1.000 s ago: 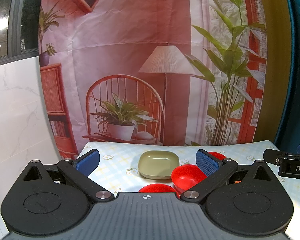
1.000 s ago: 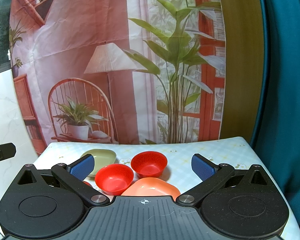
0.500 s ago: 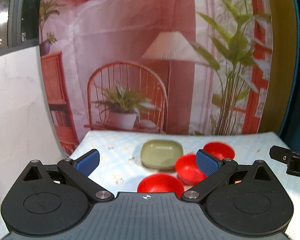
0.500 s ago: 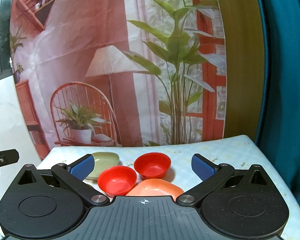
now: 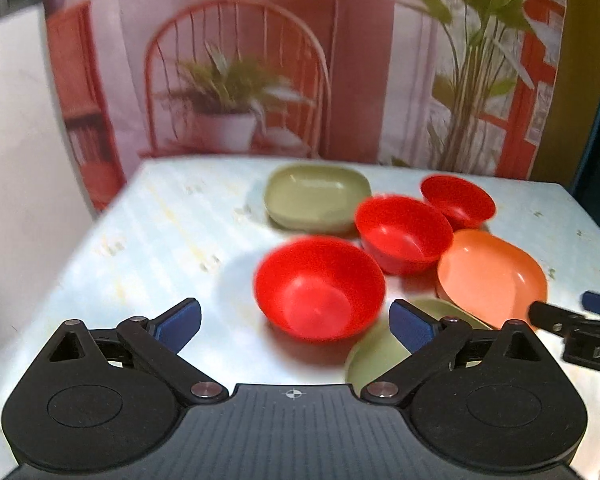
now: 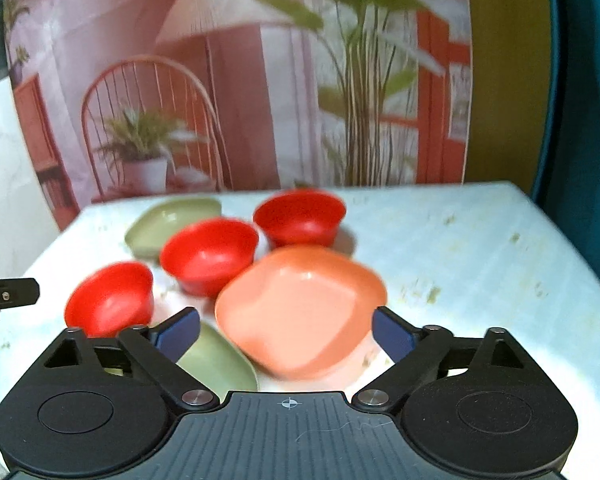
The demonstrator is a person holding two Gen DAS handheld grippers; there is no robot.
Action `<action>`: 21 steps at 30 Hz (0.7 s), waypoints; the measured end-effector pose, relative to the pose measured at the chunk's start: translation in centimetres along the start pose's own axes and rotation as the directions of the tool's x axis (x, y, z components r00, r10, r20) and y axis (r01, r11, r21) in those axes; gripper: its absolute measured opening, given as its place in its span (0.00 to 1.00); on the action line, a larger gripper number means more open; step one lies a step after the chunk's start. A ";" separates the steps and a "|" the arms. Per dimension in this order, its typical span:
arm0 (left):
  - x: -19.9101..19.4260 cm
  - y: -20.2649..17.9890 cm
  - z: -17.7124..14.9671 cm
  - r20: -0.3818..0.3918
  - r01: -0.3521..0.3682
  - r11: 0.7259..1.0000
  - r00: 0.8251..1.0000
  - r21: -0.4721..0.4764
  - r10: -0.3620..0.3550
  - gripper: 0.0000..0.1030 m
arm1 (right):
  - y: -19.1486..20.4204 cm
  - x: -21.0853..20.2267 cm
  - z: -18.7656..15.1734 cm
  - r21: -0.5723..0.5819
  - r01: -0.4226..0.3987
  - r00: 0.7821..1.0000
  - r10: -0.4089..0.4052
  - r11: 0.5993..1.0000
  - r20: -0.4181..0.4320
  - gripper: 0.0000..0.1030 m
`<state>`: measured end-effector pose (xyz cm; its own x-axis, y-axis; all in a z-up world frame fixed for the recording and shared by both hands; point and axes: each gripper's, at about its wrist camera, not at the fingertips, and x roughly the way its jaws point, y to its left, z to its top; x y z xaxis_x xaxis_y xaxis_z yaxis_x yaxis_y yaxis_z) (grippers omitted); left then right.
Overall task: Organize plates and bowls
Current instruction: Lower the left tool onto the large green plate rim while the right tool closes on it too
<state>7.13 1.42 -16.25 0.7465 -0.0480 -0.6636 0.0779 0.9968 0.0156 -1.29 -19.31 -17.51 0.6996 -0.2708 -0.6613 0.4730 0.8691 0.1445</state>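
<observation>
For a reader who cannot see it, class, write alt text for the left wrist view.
Open left tongs hover over a table, aimed at the nearest red bowl. Beyond sit two more red bowls, an orange dish and a green dish; another green dish lies close by.

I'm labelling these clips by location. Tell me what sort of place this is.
Probably a staged data-collection setup, not a real home: the room behind is a printed backdrop of chair, lamp and plants, hung behind a small table with a patterned cloth that carries plastic dishes such as a red bowl.
</observation>
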 end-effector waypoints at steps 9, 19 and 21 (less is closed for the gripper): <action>4.1 -0.2 -2.3 -0.121 0.073 0.997 0.990 -0.013 -0.074 0.82 | 0.1 2.5 -2.1 0.000 -0.032 0.995 0.031 1.000 -0.098 0.70; 5.7 -0.6 -3.5 -0.188 0.117 0.993 0.975 -0.013 -0.117 0.61 | 0.2 3.7 -3.3 0.005 -0.064 0.984 0.064 0.998 -0.166 0.57; 6.2 -0.4 -3.7 -0.210 0.138 0.990 0.968 -0.032 -0.141 0.52 | 0.4 3.8 -3.5 0.003 -0.073 0.982 0.072 0.997 -0.173 0.51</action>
<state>9.28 0.95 -23.09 0.5727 -0.1739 -0.8011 0.1590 0.9822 -0.0996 -0.33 -18.56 -22.53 0.6290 -0.1316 -0.7662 0.4220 0.8855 0.1943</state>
